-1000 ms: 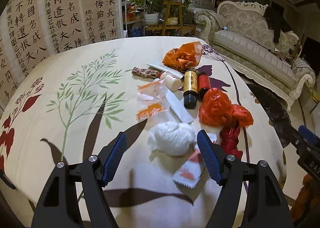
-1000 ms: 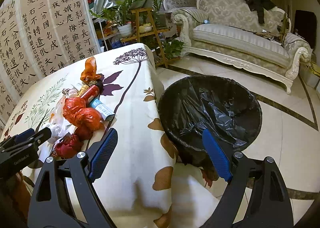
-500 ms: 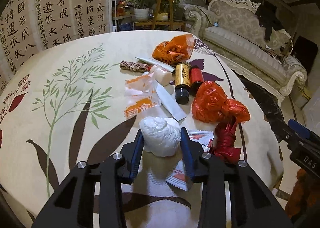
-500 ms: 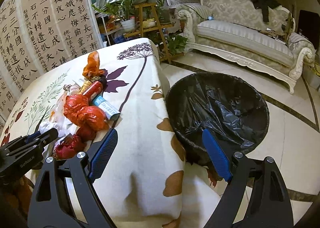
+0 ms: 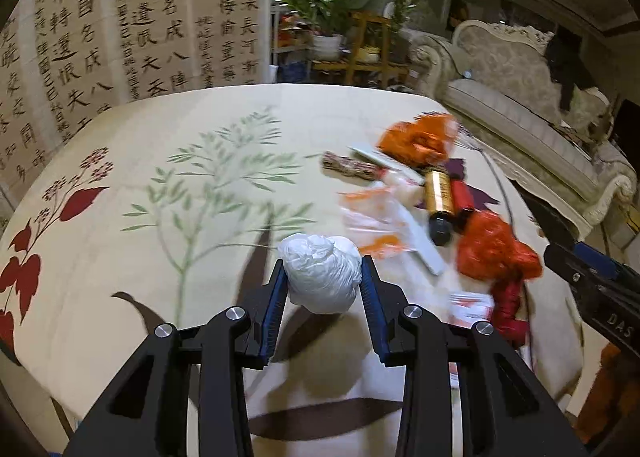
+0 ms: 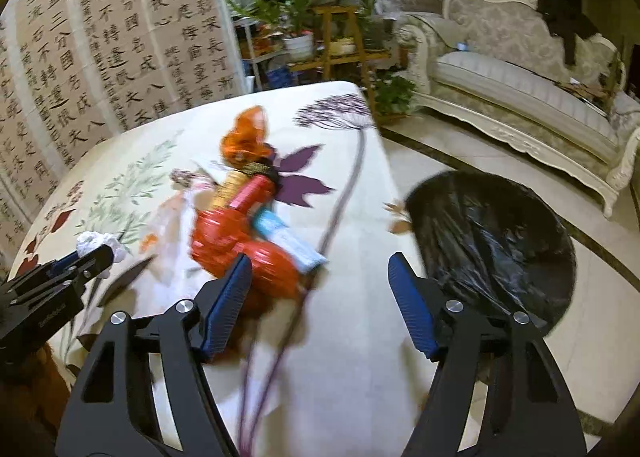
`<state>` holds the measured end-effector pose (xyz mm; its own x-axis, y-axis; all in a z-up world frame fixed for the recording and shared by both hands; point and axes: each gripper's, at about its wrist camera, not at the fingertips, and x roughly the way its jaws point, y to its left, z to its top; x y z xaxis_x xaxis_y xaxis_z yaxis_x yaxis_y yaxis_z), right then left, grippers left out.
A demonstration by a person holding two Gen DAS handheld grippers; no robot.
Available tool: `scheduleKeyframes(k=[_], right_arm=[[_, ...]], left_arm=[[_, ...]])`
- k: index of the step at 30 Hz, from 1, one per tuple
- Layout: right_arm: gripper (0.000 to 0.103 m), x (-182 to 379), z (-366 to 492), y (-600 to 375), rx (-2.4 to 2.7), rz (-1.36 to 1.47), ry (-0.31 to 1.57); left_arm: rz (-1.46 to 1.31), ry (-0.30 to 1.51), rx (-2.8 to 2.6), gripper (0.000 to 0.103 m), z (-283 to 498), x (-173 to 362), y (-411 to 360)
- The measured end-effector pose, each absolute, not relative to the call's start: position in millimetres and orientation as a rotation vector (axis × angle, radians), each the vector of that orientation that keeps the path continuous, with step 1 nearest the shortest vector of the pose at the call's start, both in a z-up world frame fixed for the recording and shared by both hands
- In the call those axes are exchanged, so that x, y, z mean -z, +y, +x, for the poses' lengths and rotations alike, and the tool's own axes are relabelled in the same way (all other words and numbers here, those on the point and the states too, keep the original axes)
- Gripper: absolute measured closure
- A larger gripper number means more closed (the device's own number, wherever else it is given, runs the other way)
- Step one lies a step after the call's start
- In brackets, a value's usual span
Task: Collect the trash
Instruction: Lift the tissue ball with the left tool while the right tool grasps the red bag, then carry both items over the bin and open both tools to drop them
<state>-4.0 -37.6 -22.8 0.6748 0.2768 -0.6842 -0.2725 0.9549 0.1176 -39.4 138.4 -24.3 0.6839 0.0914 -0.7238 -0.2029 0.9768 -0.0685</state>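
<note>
My left gripper (image 5: 323, 281) is shut on a crumpled white paper wad (image 5: 320, 273) and holds it above the table; the wad also shows in the right wrist view (image 6: 98, 243). A pile of trash lies on the floral tablecloth (image 5: 180, 177): a red plastic bag (image 5: 494, 253), an orange bag (image 5: 416, 139), two small bottles (image 5: 440, 197), clear wrappers (image 5: 372, 217). My right gripper (image 6: 320, 297) is open and empty, hovering over the table's edge just right of the red bag (image 6: 240, 241). A bin lined with a black bag (image 6: 492, 241) stands on the floor beside the table.
A cream sofa (image 6: 520, 89) stands on the far right. A wooden plant stand with potted plants (image 6: 336, 45) is behind the table. A calligraphy screen (image 5: 120, 17) fills the left background. A sachet (image 5: 468, 309) lies near the table's front.
My left gripper lifted the white wad off the table and swung left. My right gripper moved left, over the table edge and closer to the red bag.
</note>
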Motion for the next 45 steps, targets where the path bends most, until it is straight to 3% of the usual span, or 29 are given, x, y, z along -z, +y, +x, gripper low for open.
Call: scheduleKeyframes(k=[11, 19, 22, 33, 45], right_arm=[[0.034, 36, 12, 9, -0.385, -0.088, 0.815], [0.056, 39, 15, 9, -0.409, -0.074, 0.822], [0.058, 34, 13, 6, -0.412, -0.051, 0.810], [0.058, 3, 1, -46, -0.320, 0.022, 0.711], [0.058, 7, 7, -154, -0.071, 0.118, 0.682]], left_arm=[[-0.159, 0.799, -0.230, 0.066, -37, 29, 168], [-0.171, 0.813, -0.202, 0.066, -34, 33, 164], [-0.173, 0.806, -0.195, 0.066, -34, 31, 162], [-0.154, 0.753, -0.099, 0.066, -27, 11, 122], [-0.075, 0.713, 0.117, 0.066, 5, -7, 18]])
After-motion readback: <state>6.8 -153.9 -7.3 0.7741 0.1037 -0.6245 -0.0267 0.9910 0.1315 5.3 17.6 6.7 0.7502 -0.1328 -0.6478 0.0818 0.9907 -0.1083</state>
